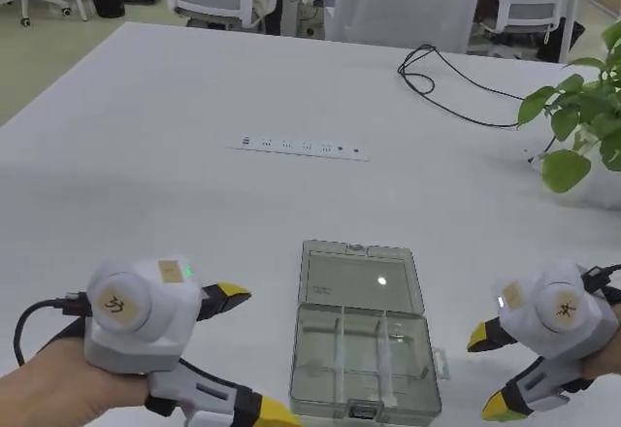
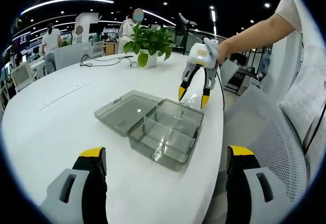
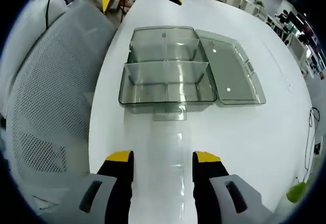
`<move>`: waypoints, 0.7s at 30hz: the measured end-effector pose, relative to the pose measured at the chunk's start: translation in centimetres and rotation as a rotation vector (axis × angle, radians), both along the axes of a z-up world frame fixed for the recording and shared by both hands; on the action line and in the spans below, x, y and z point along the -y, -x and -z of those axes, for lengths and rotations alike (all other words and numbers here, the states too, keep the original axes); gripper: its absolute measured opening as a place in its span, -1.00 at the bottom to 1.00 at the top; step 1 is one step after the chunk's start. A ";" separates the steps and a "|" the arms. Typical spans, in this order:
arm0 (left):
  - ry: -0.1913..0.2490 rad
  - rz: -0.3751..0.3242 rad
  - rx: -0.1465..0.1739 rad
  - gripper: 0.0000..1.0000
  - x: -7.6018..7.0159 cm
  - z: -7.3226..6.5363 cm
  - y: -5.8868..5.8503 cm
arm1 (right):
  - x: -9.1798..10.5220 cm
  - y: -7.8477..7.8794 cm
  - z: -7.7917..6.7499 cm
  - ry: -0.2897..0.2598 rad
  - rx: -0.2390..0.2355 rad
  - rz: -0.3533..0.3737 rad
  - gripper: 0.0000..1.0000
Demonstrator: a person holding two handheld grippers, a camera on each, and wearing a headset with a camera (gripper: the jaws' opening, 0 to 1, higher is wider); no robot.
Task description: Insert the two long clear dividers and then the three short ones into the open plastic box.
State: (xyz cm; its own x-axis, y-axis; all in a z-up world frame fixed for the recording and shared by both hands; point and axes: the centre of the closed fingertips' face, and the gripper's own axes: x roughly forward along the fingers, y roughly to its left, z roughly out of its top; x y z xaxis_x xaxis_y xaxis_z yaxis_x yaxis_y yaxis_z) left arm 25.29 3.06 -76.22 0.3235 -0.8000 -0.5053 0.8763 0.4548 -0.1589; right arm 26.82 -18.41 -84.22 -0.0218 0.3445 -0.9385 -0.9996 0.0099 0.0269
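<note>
The open plastic box (image 1: 361, 354) lies on the white table (image 1: 146, 155) at the near edge between the two grippers, with its base nearer the person and its lid (image 1: 361, 277) folded flat on the far side. Clear dividers (image 1: 340, 344) stand inside the base. Two long ones run near to far, and the left gripper view shows cross walls (image 2: 170, 132) that make smaller cells, though the plastic is too transparent to count the short pieces. The left gripper (image 1: 260, 354) hovers just left of the box with its jaws spread wide and holding nothing. The right gripper (image 1: 485, 374) hovers to the right, also spread and empty. No loose divider lies on the table near them, so the inserting seems done or nearly done, and what remains is probably a check that each piece sits fully down. To do that well, one gripper should brace the base wall so the light box does not slide. The other should then press gently, straight down, on the top edge of any divider that rides high, keeping it in its slots and not bowing the thin plastic.
</note>
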 end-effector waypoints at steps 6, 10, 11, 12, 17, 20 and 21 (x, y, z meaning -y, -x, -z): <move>0.001 0.003 -0.001 1.00 0.0 0.1 -0.1 | -0.2 0.1 0.7 0.018 0.002 -0.023 -0.09; 0.001 0.006 -0.004 1.00 0.0 0.2 -0.1 | 0.0 0.0 1.3 0.043 0.012 -0.041 -0.10; 0.001 0.006 -0.005 1.00 0.1 0.2 -0.1 | 0.0 0.1 1.4 0.050 0.015 -0.047 -0.11; 0.002 0.006 -0.005 1.00 0.1 0.2 -0.1 | 0.0 0.1 1.5 0.051 0.016 -0.049 -0.12; 0.002 0.005 -0.007 1.00 0.0 0.3 -0.1 | 0.0 0.0 1.5 0.061 0.040 -0.062 -0.16; 0.005 0.004 -0.007 1.00 0.1 0.3 0.0 | 0.0 0.1 1.5 0.066 0.040 -0.059 -0.17; 0.005 0.006 -0.006 1.00 0.1 0.2 0.0 | 0.0 0.1 1.5 0.067 0.041 -0.059 -0.19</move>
State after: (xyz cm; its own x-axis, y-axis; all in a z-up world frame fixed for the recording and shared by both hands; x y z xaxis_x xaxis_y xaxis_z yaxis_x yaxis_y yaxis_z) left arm 25.33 2.95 -76.46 0.3159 -0.8046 -0.5028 0.8781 0.4487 -0.1662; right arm 26.70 -18.38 -85.68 -0.0017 0.2801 -0.9600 -0.9987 -0.0489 -0.0125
